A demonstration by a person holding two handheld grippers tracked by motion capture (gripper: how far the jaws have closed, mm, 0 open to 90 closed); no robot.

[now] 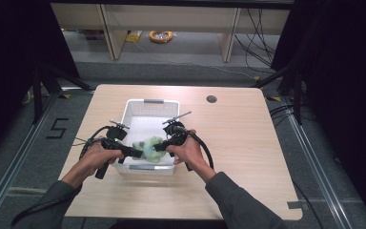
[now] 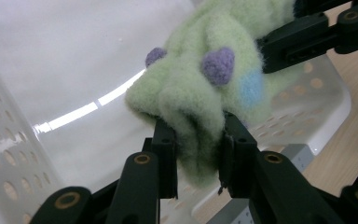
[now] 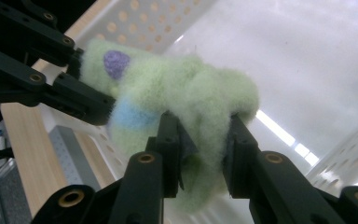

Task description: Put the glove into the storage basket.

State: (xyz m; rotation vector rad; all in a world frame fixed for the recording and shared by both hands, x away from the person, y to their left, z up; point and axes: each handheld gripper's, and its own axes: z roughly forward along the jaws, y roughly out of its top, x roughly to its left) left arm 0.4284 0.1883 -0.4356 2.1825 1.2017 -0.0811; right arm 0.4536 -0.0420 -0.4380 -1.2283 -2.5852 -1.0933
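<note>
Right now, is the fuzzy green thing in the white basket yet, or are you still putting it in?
Not yet. Done: both tools have hold of the fuzzy green thing, the left tool and the right tool each pinching a fold. In hand: it hangs between them over the near end of the white basket, above the bottom. Left, if the basket is the goal: lower it and let go.

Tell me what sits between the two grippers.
The green fuzzy cloth, pinched by the left gripper and right gripper over the white basket; high view.

green sock (image 2: 200, 93) – purple dots, white basket (image 1: 134, 109)
</note>
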